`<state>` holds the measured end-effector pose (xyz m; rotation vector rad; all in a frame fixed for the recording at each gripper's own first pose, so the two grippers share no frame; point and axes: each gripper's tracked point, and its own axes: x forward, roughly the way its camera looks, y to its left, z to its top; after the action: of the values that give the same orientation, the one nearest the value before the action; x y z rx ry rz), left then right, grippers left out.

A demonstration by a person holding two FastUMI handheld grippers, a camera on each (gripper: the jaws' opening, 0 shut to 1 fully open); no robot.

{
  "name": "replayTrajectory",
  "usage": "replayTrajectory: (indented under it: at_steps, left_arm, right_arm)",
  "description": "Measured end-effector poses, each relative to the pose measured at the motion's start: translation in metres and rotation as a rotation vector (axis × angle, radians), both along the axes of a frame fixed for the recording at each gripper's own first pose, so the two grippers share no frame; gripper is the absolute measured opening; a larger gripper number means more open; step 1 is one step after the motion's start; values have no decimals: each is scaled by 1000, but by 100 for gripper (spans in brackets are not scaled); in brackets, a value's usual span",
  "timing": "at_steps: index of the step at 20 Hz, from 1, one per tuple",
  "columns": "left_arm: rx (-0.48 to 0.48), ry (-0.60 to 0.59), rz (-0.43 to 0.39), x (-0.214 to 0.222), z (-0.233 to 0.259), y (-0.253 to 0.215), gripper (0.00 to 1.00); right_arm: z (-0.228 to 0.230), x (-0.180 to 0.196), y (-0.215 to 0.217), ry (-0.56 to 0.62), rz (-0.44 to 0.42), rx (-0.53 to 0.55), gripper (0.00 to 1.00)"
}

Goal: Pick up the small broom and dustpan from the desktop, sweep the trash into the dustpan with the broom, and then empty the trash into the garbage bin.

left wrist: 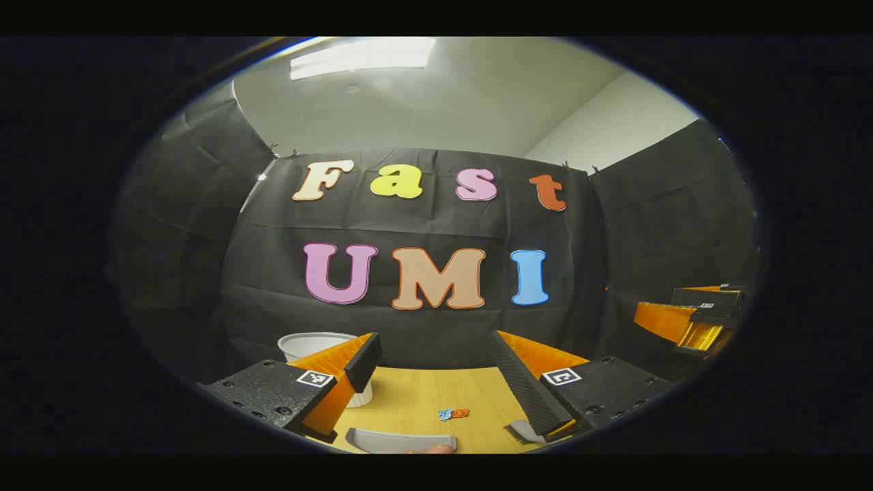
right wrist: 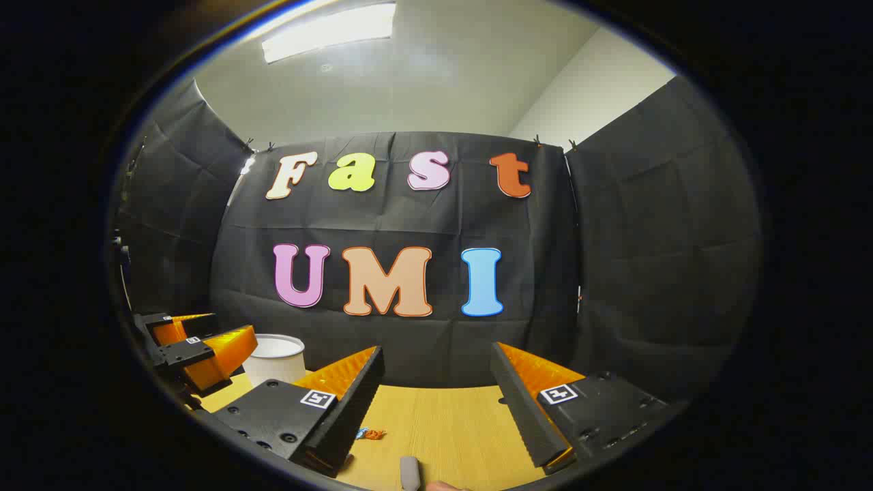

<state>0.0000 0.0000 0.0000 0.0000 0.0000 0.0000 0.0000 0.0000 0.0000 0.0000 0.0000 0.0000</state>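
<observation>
Left gripper view: light wood-grain bench point(left wrist: 423, 402) across the lower centre of the frame, ending at the black cloth booth wall point(left wrist: 436, 232) behind. White ceiling point(left wrist: 436, 102) above the cloth, with a bright rectangular light panel point(left wrist: 361, 56) at upper left of centre; pale room wall point(left wrist: 614, 116) at upper right. Left gripper point(left wrist: 436, 372) at the bottom of the frame, fingers spread wide apart, nothing between them. White round plastic garbage bin point(left wrist: 320, 344) at lower left, standing on the bench close to the cloth, partly hidden behind the left-hand finger. Small blue and orange scrap of trash point(left wrist: 453, 414) lying on bare bench, lower centre. Grey curved plastic dustpan point(left wrist: 399, 442) at the bottom edge, flat on the bench. Grey small broom point(left wrist: 525, 431) with bristles showing at lower right, just beside the right-hand finger; contact not discernible. Right gripper point(left wrist: 696, 317) seen at the right edge, raised above bench level, well apart; its opening not readable here.

Right gripper view: same bench at lower centre, cloth wall behind, ceiling light at upper left. Own fingers parted wide, empty. Bin at lower left, trash beside the left-hand finger, left gripper at the left edge.
</observation>
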Motion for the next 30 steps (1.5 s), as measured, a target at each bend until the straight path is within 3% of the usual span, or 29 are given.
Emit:
replayTrajectory:
  at_steps: [30]
  left_arm:
    - [42, -43, 39, -12, 16, -10, 95]
  right_arm:
    - [5, -4, -9, -43, 45, -9, 92]
